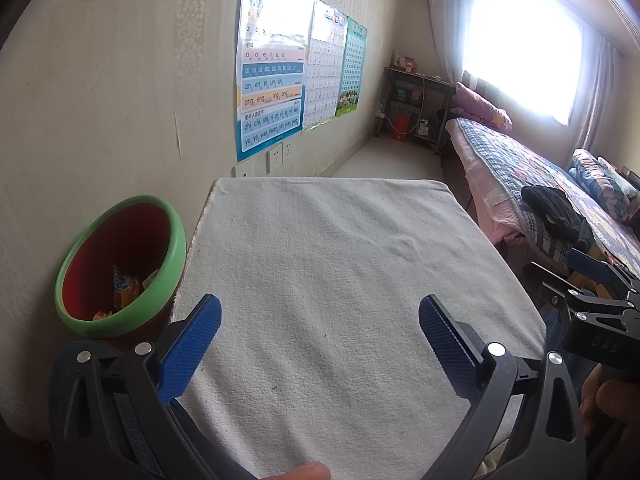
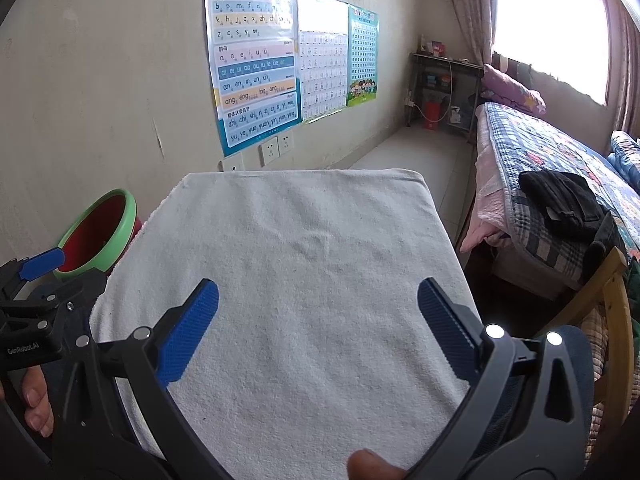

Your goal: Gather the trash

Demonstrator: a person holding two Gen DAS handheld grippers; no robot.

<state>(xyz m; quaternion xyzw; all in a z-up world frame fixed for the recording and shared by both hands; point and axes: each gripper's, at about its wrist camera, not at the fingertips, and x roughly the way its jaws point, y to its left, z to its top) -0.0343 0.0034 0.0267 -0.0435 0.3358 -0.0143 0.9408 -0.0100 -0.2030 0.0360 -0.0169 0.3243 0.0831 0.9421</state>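
Bedroom light from a window falls on a white cloth covering the tabletop [image 1: 328, 264], which carries nothing that can be seen.

Left hand-held gripper [image 1: 320, 344] hovers low over the near part of the cloth, its blue pads [image 1: 188, 352] spread wide with nothing between them. Right hand-held gripper [image 2: 318, 328] is posed the same way, jaws wide apart and empty, just beside the left one; each shows at the edge of the other's view. Both point forward along the tabletop toward the wall with its posters [image 2: 256, 64]. A fingertip shows at the bottom edge of each view.

Trash [image 1: 124, 288], some colourful wrappers, lies inside the bin [image 1: 100, 320], a red tub with a green rim standing on the floor against the tabletop's left edge. It sits forward and left of the left hand-held gripper, which is clearly the nearer; the right is well apart from it, across the cloth.

With no loose scrap visible on the cloth, the collecting looks finished or nearly so. A bed [image 2: 560, 168] stands to the right.
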